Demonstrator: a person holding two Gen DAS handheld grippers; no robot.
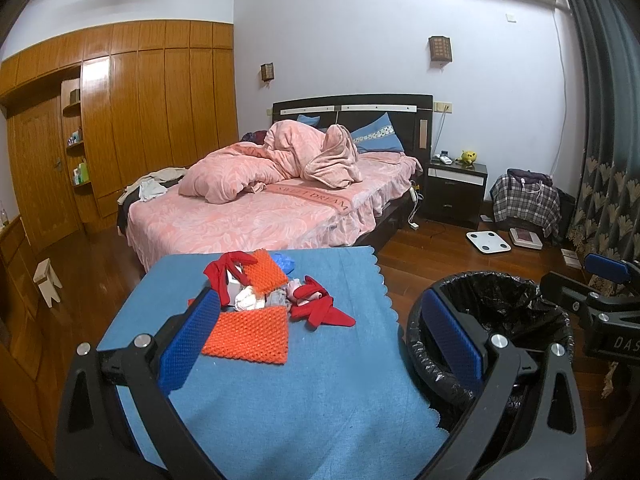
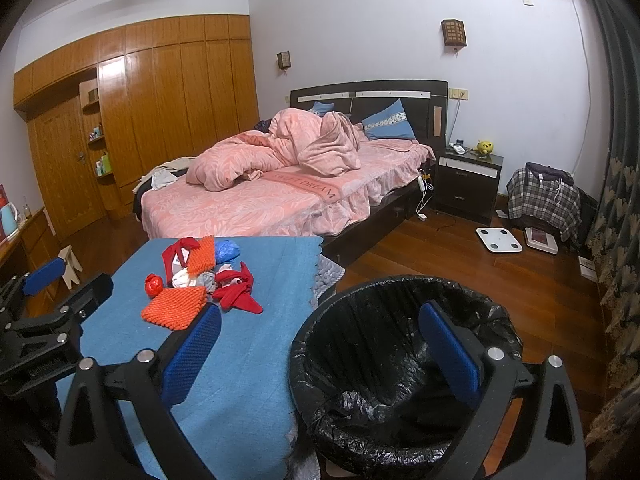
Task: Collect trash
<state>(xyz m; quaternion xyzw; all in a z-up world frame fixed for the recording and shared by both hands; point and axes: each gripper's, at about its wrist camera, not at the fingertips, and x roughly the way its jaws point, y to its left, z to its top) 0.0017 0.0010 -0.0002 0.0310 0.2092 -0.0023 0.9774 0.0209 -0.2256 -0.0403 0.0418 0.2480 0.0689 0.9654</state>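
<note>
A pile of trash (image 1: 268,296) lies on a table with a blue cloth (image 1: 280,400): orange foam netting (image 1: 250,336), red wrappers (image 1: 320,310), white crumpled paper and a blue bag (image 1: 285,262). It also shows in the right wrist view (image 2: 200,276), with a small red ball (image 2: 153,283). A bin with a black liner (image 2: 400,360) stands right of the table, also in the left wrist view (image 1: 500,320). My left gripper (image 1: 320,340) is open and empty, near the pile. My right gripper (image 2: 320,352) is open and empty, over the bin's near rim.
A bed with pink bedding (image 1: 260,192) stands behind the table. A wooden wardrobe (image 1: 140,120) fills the left wall. A dark nightstand (image 1: 456,188), a white scale (image 1: 488,241) and a chair with plaid cloth (image 1: 524,200) are at the right, on a wood floor.
</note>
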